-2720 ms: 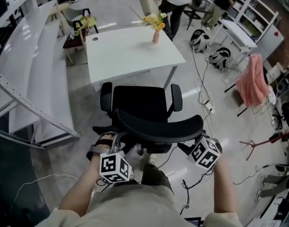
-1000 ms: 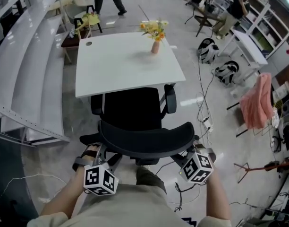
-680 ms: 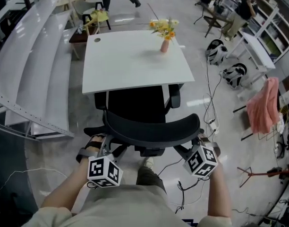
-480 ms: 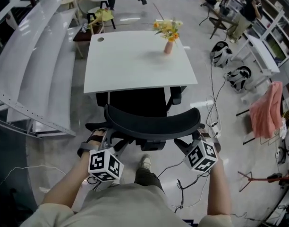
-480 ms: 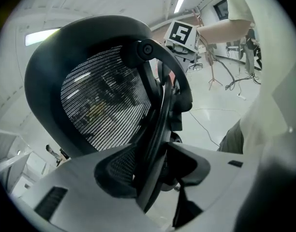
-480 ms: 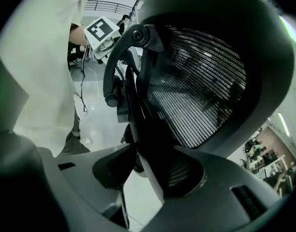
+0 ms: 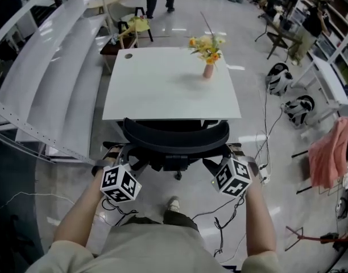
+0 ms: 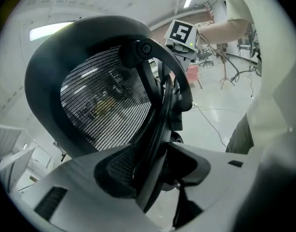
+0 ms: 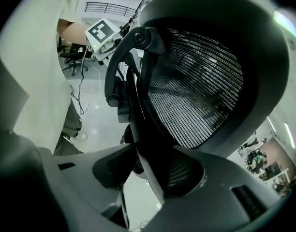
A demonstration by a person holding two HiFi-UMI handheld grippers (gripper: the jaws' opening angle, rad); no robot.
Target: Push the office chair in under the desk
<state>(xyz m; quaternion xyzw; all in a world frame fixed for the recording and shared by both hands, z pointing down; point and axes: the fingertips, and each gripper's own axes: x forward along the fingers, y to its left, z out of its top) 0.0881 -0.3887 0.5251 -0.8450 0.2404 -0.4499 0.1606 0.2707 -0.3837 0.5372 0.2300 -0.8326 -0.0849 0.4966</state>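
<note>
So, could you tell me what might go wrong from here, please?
The chair already meets the desk edge; pushing harder could jolt the desk and tip the vase. Its frame sits between the open fingers of the left gripper and right gripper, so pulling away askew might drag it back out. Cables on the floor nearby could snag a foot.

A white table [image 7: 162, 90] stands on a glossy grey floor [image 7: 66, 178]. On its far right part stands a vase [image 7: 208, 71] of yellow flowers; a small dark disc [image 7: 128, 56] sits near the far left corner. A black chair [image 7: 174, 138] stands on the floor, seat under the table's near edge. Cables [image 7: 264, 131] trail across the floor to the right.
</note>
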